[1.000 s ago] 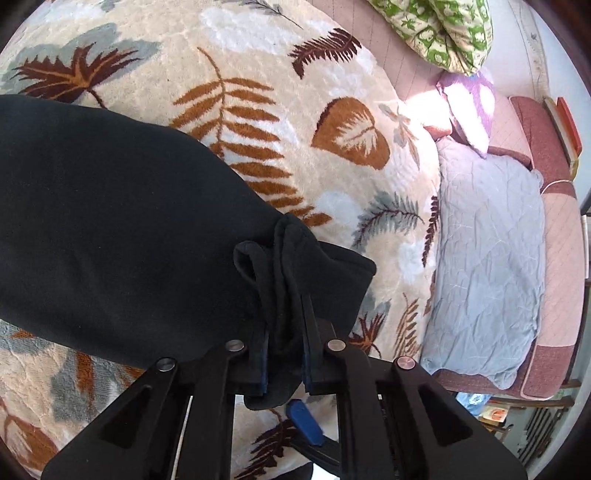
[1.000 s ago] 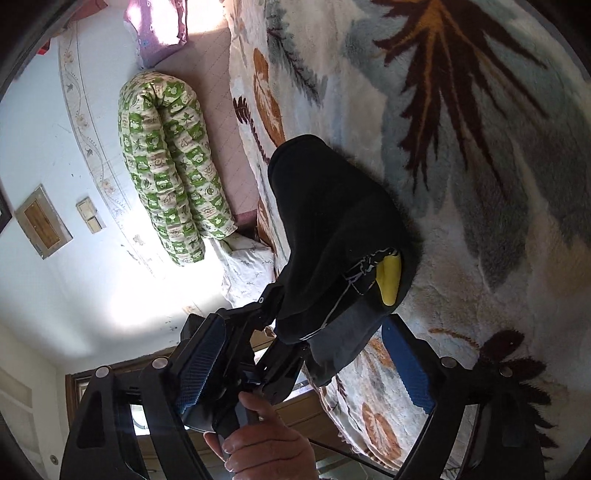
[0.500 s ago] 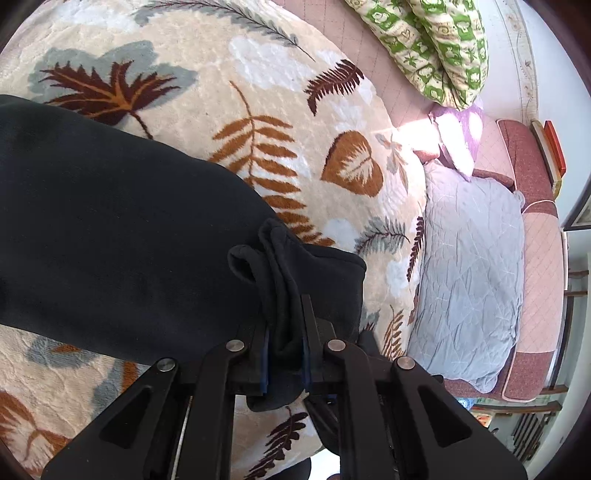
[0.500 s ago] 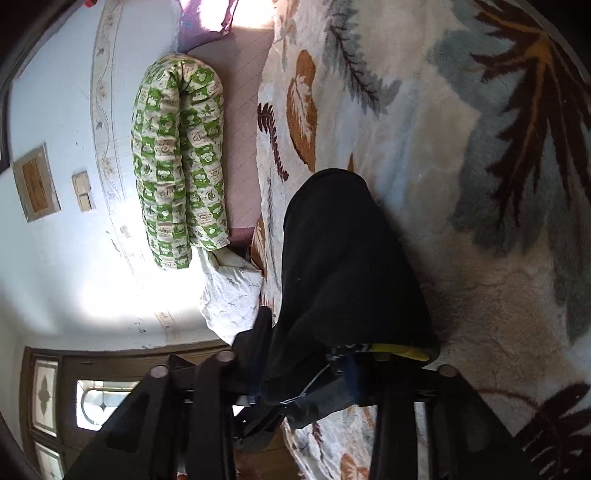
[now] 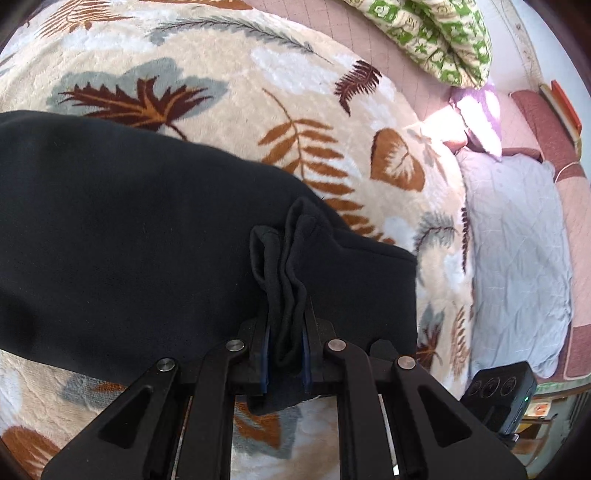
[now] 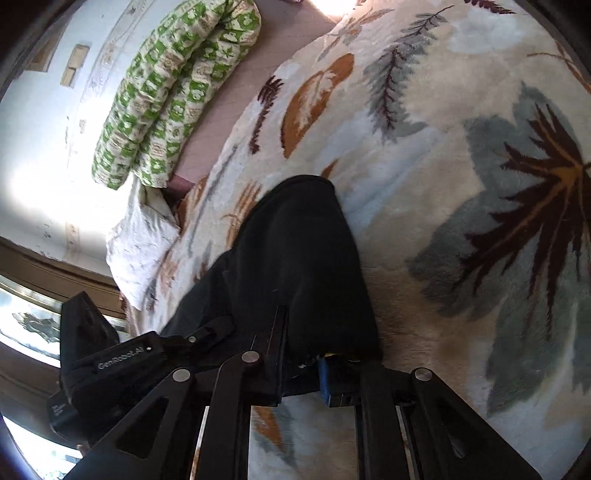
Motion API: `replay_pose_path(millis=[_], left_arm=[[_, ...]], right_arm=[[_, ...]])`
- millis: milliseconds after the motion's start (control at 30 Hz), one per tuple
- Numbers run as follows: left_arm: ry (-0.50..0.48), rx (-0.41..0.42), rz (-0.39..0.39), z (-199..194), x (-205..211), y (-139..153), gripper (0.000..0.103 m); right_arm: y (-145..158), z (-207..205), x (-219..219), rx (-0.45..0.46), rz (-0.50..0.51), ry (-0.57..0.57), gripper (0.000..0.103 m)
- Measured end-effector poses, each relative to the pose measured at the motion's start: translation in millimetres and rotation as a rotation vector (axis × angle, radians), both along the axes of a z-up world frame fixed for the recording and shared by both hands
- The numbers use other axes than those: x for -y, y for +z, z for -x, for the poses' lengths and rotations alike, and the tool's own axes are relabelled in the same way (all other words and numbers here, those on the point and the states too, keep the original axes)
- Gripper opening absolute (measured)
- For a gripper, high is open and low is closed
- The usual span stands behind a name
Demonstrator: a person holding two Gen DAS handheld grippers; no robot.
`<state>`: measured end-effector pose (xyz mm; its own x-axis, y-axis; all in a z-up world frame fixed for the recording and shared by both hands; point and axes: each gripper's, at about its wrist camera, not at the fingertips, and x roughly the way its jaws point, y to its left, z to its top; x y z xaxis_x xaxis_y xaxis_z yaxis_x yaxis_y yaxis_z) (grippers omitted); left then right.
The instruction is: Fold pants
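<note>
Black pants [image 5: 122, 236] lie spread over a cream leaf-patterned blanket [image 5: 229, 92]. My left gripper [image 5: 286, 328] is shut on a bunched fold of the pants' edge, which bulges up between its blue pads. In the right wrist view the pants [image 6: 295, 251] run away from me as a long dark band. My right gripper [image 6: 301, 363] is shut on their near end, where a bit of yellow trim shows at the right finger. The other gripper's black body [image 6: 107, 354] sits at the lower left of that view.
A green-and-white patterned pillow [image 5: 432, 33] lies at the far edge of the bed. A grey-blue cushion [image 5: 517, 251] and a purple one [image 5: 480, 118] sit on a pink sofa at right. The blanket [image 6: 461, 147] stretches wide to the right of the pants.
The right gripper, open one second ago, has shut on the pants' end. Both grippers have shifted over the blanket with the cloth; the left one has kept its hold.
</note>
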<state>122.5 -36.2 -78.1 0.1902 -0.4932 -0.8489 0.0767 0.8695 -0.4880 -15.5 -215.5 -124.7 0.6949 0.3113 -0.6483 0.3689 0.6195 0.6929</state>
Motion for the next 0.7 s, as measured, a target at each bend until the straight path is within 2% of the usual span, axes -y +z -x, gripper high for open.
replay_pose_path(millis=[100,133,200,233,333,367,467,500,533,567,700], left_arm=[[-0.008,0.039,-0.040,3.1,4.5,-3.4,0.013],[-0.006,0.042,-0.039,3.6,4.0,-3.3,0.013],[-0.007,0.036,-0.022,3.9,0.7,0.6,0.013],[-0.010,0.026,-0.009,3.8,-2.9,3.7,0.013],[0.006,0.005,0.008,5.7,-18.4,16.7,0.019],[0.010,0.007,0.011,7.7,-24.9,22.5,0.021],[0.051,0.045,-0.012,18.7,-49.2,39.3,0.032],[0.082,0.057,-0.002,23.4,-59.1,44.2,0.035],[0.101,0.056,0.014,26.6,-62.1,46.8,0.036],[0.105,0.047,0.032,29.3,-62.3,48.4,0.036],[0.076,0.015,0.064,40.3,-37.4,50.6,0.036]], right_arm=[[-0.1,-2.1,-6.2,0.014,0.085,0.046,0.012],[0.8,-2.4,-6.7,0.012,0.080,0.058,0.016],[3.3,1.9,1.7,0.024,-0.003,0.056,0.020],[3.0,7.4,7.2,0.028,-0.080,0.052,0.029],[4.4,34.0,21.7,0.043,-0.282,0.049,0.046],[8.7,42.7,25.9,0.044,-0.305,0.052,0.046],[36.6,62.1,42.8,0.115,-0.255,0.042,0.048],[47.7,62.5,48.0,0.143,-0.217,0.042,0.053],[57.7,56.7,50.6,0.159,-0.177,0.052,0.061],[66.1,47.9,52.0,0.165,-0.130,0.070,0.063],[79.2,-5.8,48.4,0.109,0.017,0.200,0.065]])
